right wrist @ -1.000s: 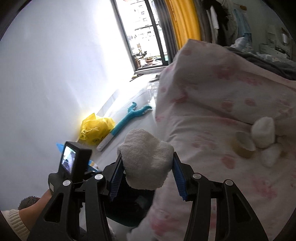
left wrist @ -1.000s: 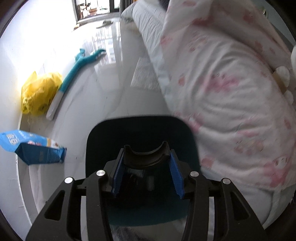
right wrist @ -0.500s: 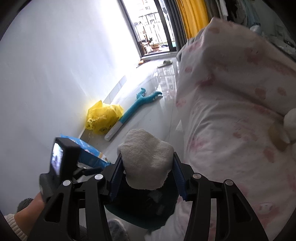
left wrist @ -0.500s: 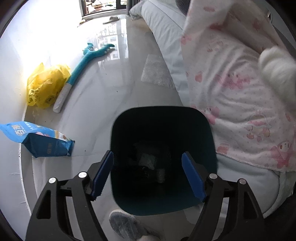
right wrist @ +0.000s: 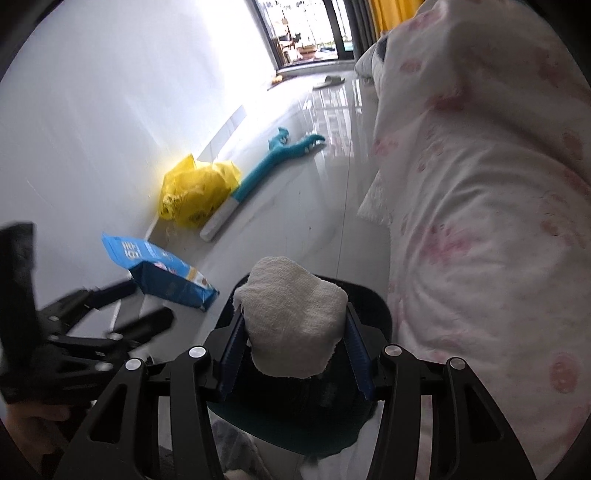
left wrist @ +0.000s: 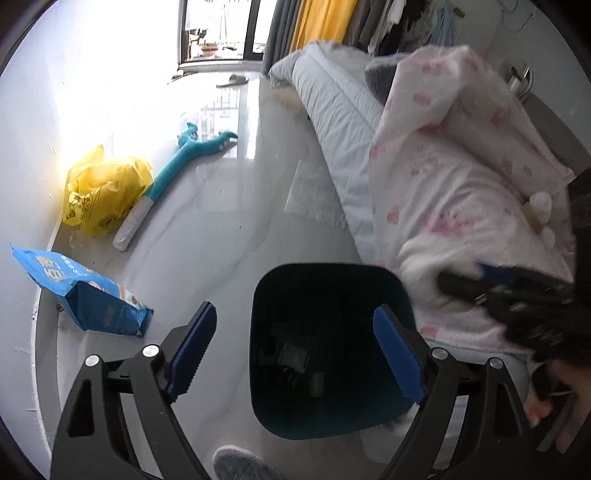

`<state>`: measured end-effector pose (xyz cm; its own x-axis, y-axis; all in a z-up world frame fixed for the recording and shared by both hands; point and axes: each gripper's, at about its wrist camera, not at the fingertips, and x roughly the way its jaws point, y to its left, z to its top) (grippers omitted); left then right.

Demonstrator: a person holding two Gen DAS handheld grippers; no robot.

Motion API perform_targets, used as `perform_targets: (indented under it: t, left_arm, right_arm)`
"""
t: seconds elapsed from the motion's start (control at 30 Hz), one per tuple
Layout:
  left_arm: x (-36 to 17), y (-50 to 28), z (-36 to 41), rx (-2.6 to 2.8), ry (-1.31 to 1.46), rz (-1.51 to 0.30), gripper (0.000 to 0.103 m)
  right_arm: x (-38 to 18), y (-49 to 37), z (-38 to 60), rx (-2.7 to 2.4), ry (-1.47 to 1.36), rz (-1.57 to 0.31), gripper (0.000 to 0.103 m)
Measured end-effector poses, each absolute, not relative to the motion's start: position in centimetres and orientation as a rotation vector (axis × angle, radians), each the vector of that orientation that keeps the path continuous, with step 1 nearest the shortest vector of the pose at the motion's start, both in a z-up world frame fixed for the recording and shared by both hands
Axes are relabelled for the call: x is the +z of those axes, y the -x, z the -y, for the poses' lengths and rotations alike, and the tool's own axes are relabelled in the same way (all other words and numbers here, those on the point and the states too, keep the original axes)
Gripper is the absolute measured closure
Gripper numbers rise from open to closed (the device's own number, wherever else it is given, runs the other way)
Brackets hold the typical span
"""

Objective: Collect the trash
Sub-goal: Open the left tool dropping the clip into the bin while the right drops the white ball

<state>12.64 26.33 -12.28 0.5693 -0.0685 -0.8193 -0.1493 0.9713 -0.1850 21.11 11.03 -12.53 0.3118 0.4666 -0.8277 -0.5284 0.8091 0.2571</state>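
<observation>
Pinching a white wad (right wrist: 291, 317) over the bin (right wrist: 373, 302), right tongs (right wrist: 291, 343); left tongs (left wrist: 295, 354) freshly spread, seemingly empty.

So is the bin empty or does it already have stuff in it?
Not empty. The left wrist view looks straight into the open bin: dark, crumpled items lie at its bottom. What they are, and how full it is, cannot be told.

A dark teal bin (left wrist: 325, 347) sits low in the frame on the glossy pale grey floor (left wrist: 229, 221). The quilt (left wrist: 461, 192) on the right is white with pink prints. At left are a yellow bag (left wrist: 99, 192), a bright blue packet (left wrist: 81, 291) and a turquoise-and-white grabber (left wrist: 173, 173). An off-white wad (right wrist: 291, 314) shows between blue gripper pads (right wrist: 232, 347); an orange-yellow curtain (left wrist: 321, 22) hangs at the top.
</observation>
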Motion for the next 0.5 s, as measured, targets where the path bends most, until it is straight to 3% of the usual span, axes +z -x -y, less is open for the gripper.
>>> perform_targets:
  t: [0.5]
  left_arm:
    - [-7.3,-10.4,-27.0,0.015,0.236,-0.719,0.011]
  right_arm:
    - [-17.2,-20.5,-15.3,0.638,0.215,-1.176,0.05]
